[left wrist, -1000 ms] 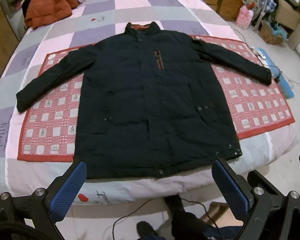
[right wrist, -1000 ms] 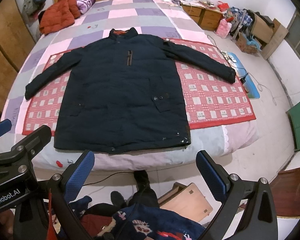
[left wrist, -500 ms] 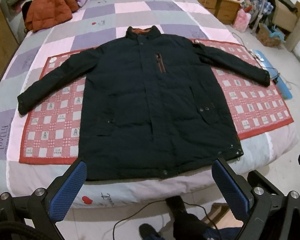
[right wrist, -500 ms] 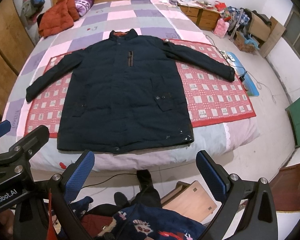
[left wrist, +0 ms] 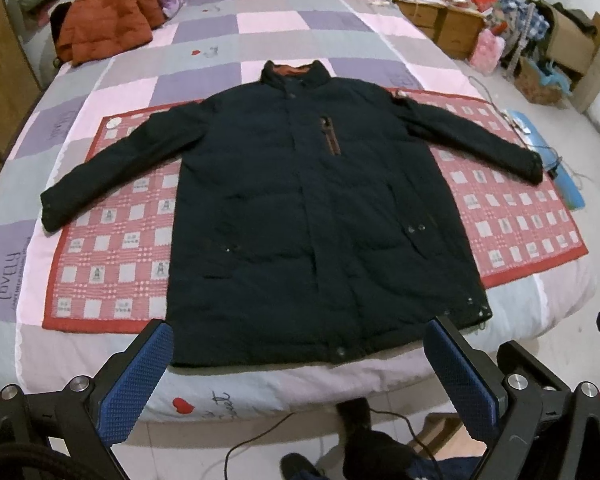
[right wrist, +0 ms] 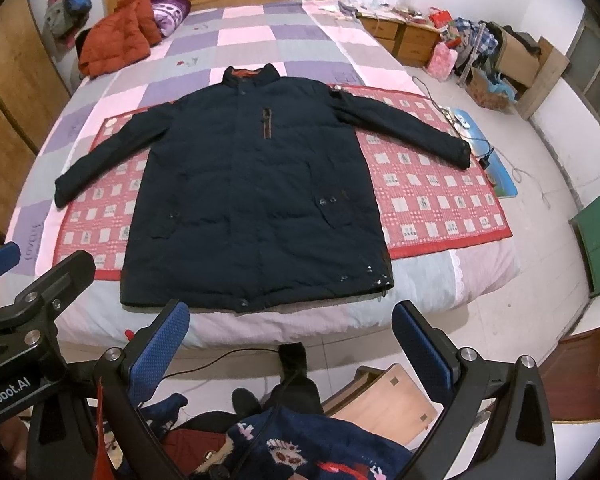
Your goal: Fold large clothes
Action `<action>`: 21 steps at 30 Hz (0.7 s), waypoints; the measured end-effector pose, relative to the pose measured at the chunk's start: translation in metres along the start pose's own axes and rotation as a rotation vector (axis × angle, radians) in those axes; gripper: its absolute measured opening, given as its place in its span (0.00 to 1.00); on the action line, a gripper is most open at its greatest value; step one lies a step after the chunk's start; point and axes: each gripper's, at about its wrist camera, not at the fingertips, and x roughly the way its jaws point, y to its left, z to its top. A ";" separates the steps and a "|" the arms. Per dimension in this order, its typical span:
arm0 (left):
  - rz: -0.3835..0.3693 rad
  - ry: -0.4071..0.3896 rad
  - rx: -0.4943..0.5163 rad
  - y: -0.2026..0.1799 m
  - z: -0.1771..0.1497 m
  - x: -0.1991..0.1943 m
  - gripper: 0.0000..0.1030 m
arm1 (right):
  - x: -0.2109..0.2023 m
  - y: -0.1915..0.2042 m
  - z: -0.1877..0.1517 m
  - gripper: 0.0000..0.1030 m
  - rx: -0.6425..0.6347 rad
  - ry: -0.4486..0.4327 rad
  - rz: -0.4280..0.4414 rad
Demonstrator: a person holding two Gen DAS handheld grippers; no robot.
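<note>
Left fingers: while I'm standing at the foot of the bed, my left gripper (left wrist: 300, 380) is spread wide, blue pads (left wrist: 134, 384) far apart; nothing between them, touching nothing
Right fingers: my right gripper (right wrist: 292, 354) is splayed just as wide; holding nothing, hanging over the floor short of the mattress; the left one's black frame pokes into its view at the lower left
Jacket: the dark navy jacket (left wrist: 312, 216) lies flat, front up, in the middle of the bed; collar away from me, hem toward me, both sleeves angled out and down
Edges: the hem sits just inside the near edge of the bed; the right sleeve cuff (right wrist: 462, 154) reaches nearly to the bed's right edge; the left cuff (left wrist: 52, 210) ends on the quilt
Room to move: bare quilt all around the jacket; white floor (right wrist: 540, 320) open on the right side
Materials: jacket is puffy and quilted, with snap buttons and an orange-brown zip strip (left wrist: 330, 136) on the chest; under it a red checked mat (left wrist: 108, 256), under that a pink, grey and purple patchwork quilt (left wrist: 268, 24)
Other stuff: an orange puffer coat (left wrist: 108, 24) bunched near the headboard, well apart from the jacket; a black cable (right wrist: 220, 356) on the floor below the bed
</note>
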 end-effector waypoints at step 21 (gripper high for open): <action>0.007 0.064 0.021 -0.022 0.039 0.044 1.00 | 0.045 -0.027 0.038 1.00 0.032 0.076 0.008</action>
